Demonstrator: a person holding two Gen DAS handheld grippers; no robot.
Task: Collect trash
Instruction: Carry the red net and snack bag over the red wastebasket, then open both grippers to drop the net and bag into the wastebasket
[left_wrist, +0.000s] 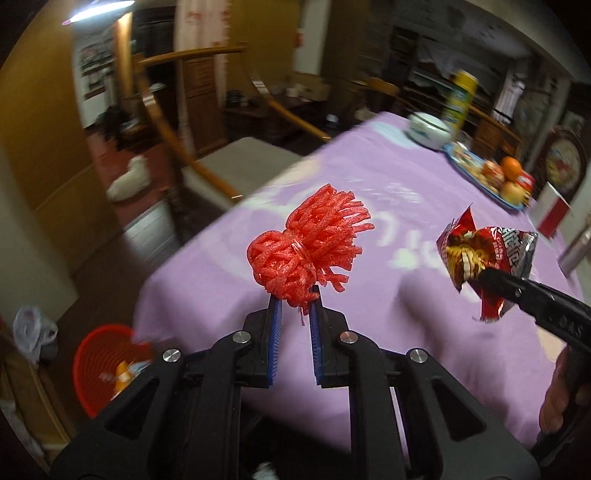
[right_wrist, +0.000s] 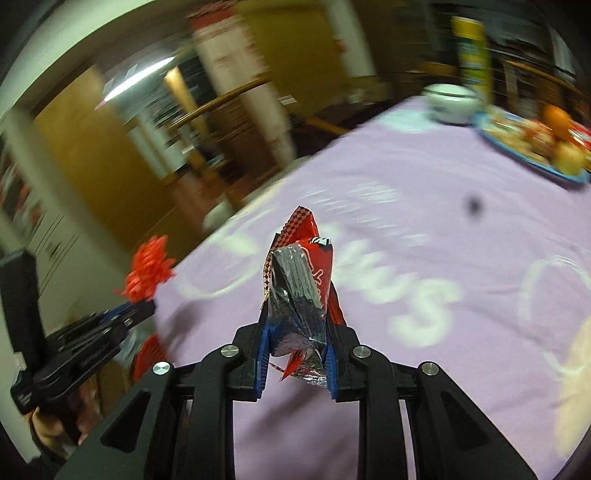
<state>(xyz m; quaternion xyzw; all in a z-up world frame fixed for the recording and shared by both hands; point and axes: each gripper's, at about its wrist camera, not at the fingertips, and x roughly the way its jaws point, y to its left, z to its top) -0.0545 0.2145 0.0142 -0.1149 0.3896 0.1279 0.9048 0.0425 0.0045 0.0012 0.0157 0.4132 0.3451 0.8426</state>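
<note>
1. At the bottom centre of the left wrist view, the left gripper (left_wrist: 294, 295) is clamped on a bundle of red foam netting strips (left_wrist: 308, 249), which stands up from its blue-padded fingers (left_wrist: 275, 325), clear above the counter.
2. At the bottom centre of the right wrist view, the right gripper (right_wrist: 299, 314) is clamped on a crumpled red and silver foil snack wrapper (right_wrist: 301, 286), also held above the counter.
3. At the lower left of the left wrist view, a round red plastic basket (left_wrist: 96, 360) sits on the floor beside the counter, with some scraps inside.
4. Behind both grippers spreads the counter (left_wrist: 388, 177), covered by a lilac cloth with white lettering.
5. At the upper right, on the far side of the counter, stand a white lidded ceramic bowl (left_wrist: 428, 127), a tall yellow canister (left_wrist: 460, 99) and a blue tray of fruit and snacks (left_wrist: 491, 175).
</note>
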